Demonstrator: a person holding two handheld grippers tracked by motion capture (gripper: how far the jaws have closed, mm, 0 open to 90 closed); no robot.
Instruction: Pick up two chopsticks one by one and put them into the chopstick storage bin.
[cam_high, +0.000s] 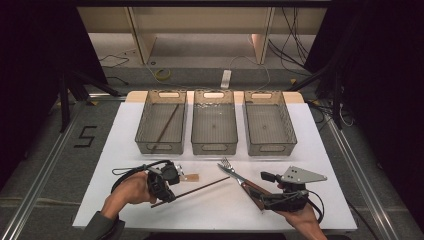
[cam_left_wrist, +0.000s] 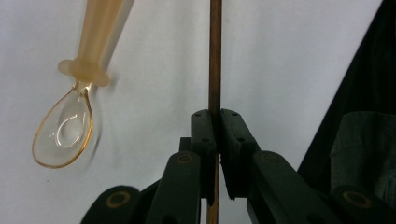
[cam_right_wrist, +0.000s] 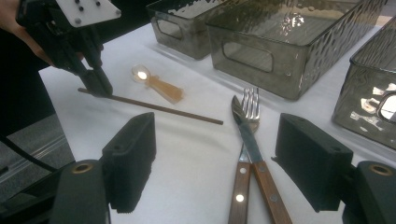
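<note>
My left gripper is shut on a thin brown chopstick near its left end; the stick slants right across the white table. From the right gripper view, that gripper pinches the chopstick just above the tabletop. A clear spoon with a tan handle lies beside it. My right gripper stands open, one jaw on each side of the wooden handles of a fork and a knife, without touching them.
Three translucent grey bins stand in a row at the back: left, middle and right. The left one holds another brown chopstick. In the right gripper view the bins rise close beyond the fork.
</note>
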